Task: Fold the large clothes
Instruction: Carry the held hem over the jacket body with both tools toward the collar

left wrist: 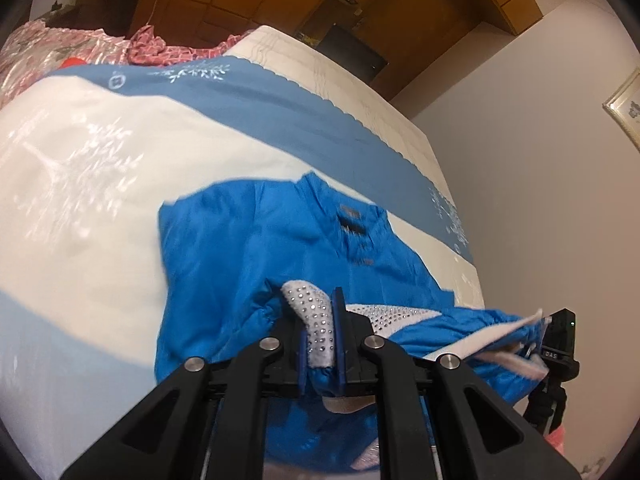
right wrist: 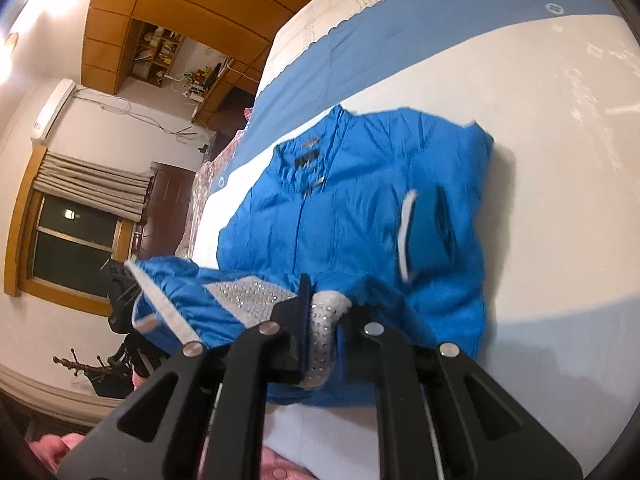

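Observation:
A bright blue jacket [left wrist: 248,248] lies on the bed with its collar and dark tabs pointing away from me. My left gripper [left wrist: 320,320] is shut on a white studded strip of the jacket's hem [left wrist: 316,312], held up off the bed. The hem stretches rightward to the right gripper's black body [left wrist: 558,344]. In the right wrist view the jacket [right wrist: 352,208] shows a white-edged pocket, and my right gripper [right wrist: 322,316] is shut on the studded hem [right wrist: 324,336]. The lifted hem with its white band [right wrist: 168,308] runs left toward the other gripper.
The bed cover [left wrist: 100,184] is white with blue bands and snowflake prints. Pink bedding [left wrist: 48,52] is heaped at the far end. A white wall [left wrist: 540,200] borders the bed's right side. Wooden cabinets [right wrist: 168,12], a window [right wrist: 68,236] and a dark stand [right wrist: 108,368] show in the right wrist view.

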`<state>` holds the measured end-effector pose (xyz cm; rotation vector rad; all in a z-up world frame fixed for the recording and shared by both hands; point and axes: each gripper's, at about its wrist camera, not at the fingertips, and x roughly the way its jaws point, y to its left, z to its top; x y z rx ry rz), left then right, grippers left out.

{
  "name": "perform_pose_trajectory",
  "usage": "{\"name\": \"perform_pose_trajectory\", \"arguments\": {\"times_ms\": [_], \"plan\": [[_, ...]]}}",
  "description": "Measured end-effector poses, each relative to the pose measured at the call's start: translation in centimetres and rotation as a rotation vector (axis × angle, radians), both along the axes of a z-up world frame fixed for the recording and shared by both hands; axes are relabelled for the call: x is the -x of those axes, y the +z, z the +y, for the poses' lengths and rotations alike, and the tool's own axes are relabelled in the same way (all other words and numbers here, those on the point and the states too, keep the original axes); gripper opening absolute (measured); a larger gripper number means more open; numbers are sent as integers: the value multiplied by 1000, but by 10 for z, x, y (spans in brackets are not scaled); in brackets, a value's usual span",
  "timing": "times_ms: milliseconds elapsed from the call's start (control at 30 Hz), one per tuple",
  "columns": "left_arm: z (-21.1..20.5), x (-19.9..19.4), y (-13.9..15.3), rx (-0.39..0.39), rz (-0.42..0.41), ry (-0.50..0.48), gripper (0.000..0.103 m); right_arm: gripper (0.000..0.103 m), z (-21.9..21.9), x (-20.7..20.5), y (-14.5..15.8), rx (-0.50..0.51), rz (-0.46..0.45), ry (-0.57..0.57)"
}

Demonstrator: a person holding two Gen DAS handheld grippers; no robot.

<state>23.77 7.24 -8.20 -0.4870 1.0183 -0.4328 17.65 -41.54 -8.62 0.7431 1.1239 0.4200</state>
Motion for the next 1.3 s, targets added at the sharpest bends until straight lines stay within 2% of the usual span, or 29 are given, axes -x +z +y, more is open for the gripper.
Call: {"name": "perform_pose_trajectory", "arguments": {"times_ms": [200,400,533,633,733,767,800,833,867,967,1067,1133,1167,1200,1233,1300], "plan": [[-17,-68,-18,-63,8,2,11,9,-13,-64,-21,14,48,-15],[-26,-120,-63,-152,82,25,12,11,-28,-116,-61,28,132,-48],[-26,-136,-91,-151,140,21,15,13,-30,-127,-77,29,162,-50],[-24,-140,-95,-121,170,16,17,17,-33,-126,-79,6,174,-43],[-18,-135,-85,-81,184,-27,27,28,-38,-116,-70,-22,155,-9],[-14,-130,-78,-65,175,-40,30,40,-40,-111,-65,-29,145,1],[-10,-122,-70,-60,156,-49,38,57,-40,-106,-60,-24,130,8],[-7,-116,-64,-72,139,-49,51,67,-40,-99,-52,1,104,15],[-3,-105,-54,-104,104,-45,55,76,-38,-92,-43,40,74,20],[2,-76,-39,-214,35,-45,57,74,-30,-70,-31,158,40,34],[-3,-51,-51,-372,31,-49,57,72,-17,-52,-39,248,58,44],[-7,-43,-61,-403,45,-54,55,65,-9,-45,-51,291,83,53],[-9,-38,-68,-397,57,-49,55,59,-6,-44,-55,297,89,52],[-11,-33,-71,-396,54,-40,49,46,-3,-42,-57,314,89,44],[-15,-31,-72,-411,41,-33,40,40,0,-42,-57,322,83,39],[-20,-26,-67,-446,15,-12,28,22,1,-41,-52,332,61,17]]}}
